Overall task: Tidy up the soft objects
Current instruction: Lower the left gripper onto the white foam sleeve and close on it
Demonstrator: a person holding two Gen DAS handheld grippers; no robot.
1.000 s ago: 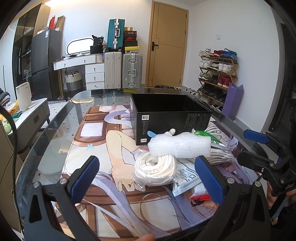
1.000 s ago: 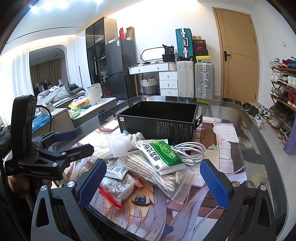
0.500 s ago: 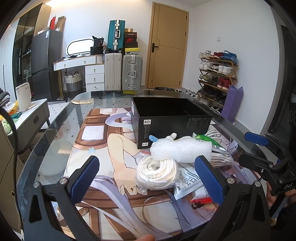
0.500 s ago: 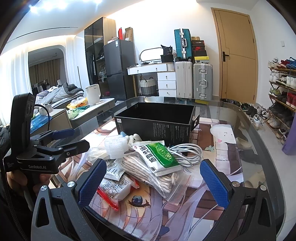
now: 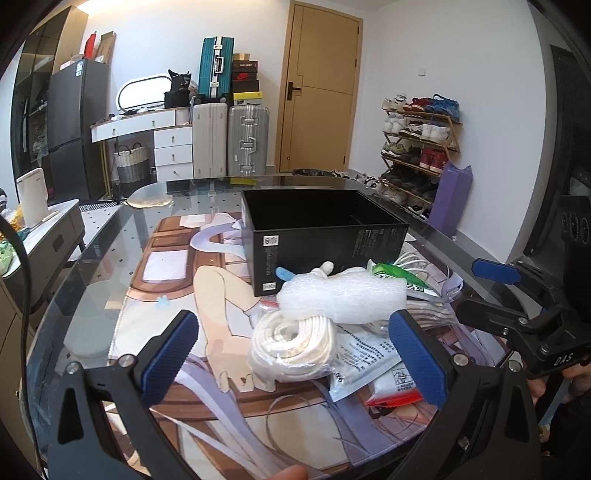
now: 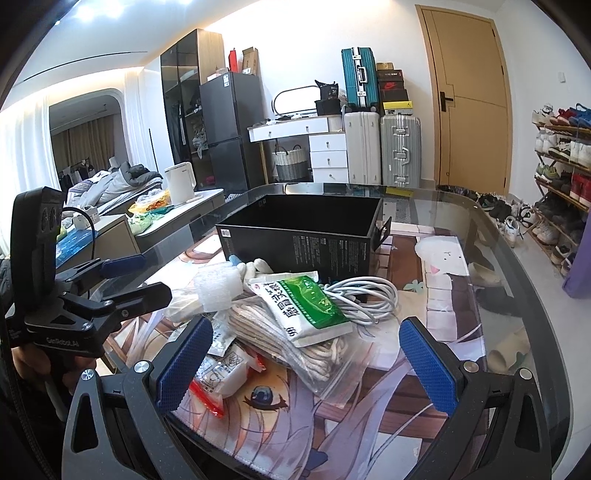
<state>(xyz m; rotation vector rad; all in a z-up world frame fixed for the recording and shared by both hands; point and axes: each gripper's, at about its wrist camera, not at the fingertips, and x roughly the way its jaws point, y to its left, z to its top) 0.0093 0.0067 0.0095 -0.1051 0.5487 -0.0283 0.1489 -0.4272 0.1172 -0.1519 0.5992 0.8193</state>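
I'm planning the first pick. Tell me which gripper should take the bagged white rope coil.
Left. The left gripper is open with the rope coil straight ahead between its fingers; the right gripper faces the green packet instead.

White walls enclosed the room, with a tan wooden door (image 5: 319, 88) in the far wall. Beside it stood silver and white suitcases (image 5: 246, 140), a teal suitcase (image 5: 216, 66) stacked above, and a white drawer unit (image 5: 173, 147). A dark refrigerator (image 6: 227, 129) stood further left. A shoe rack (image 5: 421, 147) lined the right wall. Ceiling lights (image 6: 88, 11) glowed overhead.
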